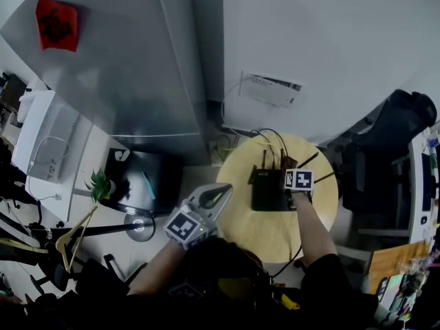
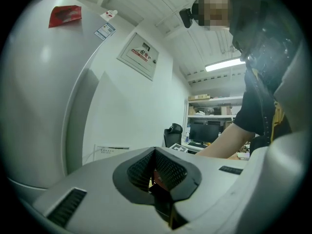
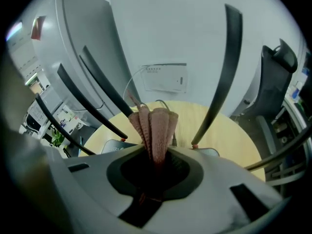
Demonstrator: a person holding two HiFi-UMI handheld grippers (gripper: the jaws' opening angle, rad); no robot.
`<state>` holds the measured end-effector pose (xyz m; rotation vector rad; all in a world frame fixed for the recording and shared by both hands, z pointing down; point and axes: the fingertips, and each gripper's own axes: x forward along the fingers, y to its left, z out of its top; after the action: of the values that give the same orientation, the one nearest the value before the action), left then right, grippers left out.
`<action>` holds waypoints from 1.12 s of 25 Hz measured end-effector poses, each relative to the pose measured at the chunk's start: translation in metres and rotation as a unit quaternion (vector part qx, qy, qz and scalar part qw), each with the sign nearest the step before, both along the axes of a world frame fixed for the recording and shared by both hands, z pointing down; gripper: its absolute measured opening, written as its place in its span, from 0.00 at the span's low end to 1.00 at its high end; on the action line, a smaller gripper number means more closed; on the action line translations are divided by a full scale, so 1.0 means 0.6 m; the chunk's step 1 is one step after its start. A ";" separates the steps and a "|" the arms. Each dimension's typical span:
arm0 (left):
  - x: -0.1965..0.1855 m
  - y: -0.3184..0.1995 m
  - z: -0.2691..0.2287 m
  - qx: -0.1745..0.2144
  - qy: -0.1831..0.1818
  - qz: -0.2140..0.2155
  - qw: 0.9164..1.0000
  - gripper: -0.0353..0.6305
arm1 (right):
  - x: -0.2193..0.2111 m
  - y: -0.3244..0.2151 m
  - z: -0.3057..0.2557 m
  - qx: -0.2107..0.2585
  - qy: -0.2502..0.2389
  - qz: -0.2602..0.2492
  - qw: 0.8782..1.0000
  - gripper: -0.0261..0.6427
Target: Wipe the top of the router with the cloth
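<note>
A black router point(image 1: 268, 192) with thin upright antennas point(image 3: 225, 67) lies on the round wooden table point(image 1: 275, 232). My right gripper point(image 1: 291, 166) hovers over the router's right rear part and is shut on a pinkish-brown cloth point(image 3: 157, 126) that sticks out past the jaws in folds. In the right gripper view the router body point(image 3: 111, 146) shows just beyond the jaws, antennas rising on both sides. My left gripper point(image 1: 214, 196) is held up off the table's left edge, shut and holding nothing. It points up at the wall in the left gripper view point(image 2: 155, 152).
A grey fridge point(image 1: 124, 67) and a white wall with a small wall box point(image 1: 275, 88) stand behind the table. Cables point(image 1: 265, 139) trail off the table's back edge. A black office chair point(image 1: 395, 136) is at the right. A black box point(image 1: 148, 181) and a plant point(image 1: 102, 184) are at the left.
</note>
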<state>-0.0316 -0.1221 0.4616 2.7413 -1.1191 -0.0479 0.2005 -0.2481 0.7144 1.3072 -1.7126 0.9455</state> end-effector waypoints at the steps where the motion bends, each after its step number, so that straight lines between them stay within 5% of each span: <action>1: -0.001 -0.001 0.002 -0.004 0.001 -0.002 1.000 0.05 | -0.002 -0.001 0.004 -0.005 -0.003 0.002 1.000 0.14; 14: 0.010 0.017 0.023 -0.023 0.011 0.022 0.999 0.05 | -0.024 -0.001 -0.019 0.022 0.010 -0.038 0.999 0.14; 28: 0.031 0.030 0.010 -0.014 0.017 0.059 0.998 0.05 | -0.062 -0.011 -0.157 0.176 0.092 -0.117 0.973 0.14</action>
<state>-0.0131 -0.1041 0.4679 2.7652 -0.9402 -0.0621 0.1635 -0.2546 0.6203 1.3274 -1.8921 0.3841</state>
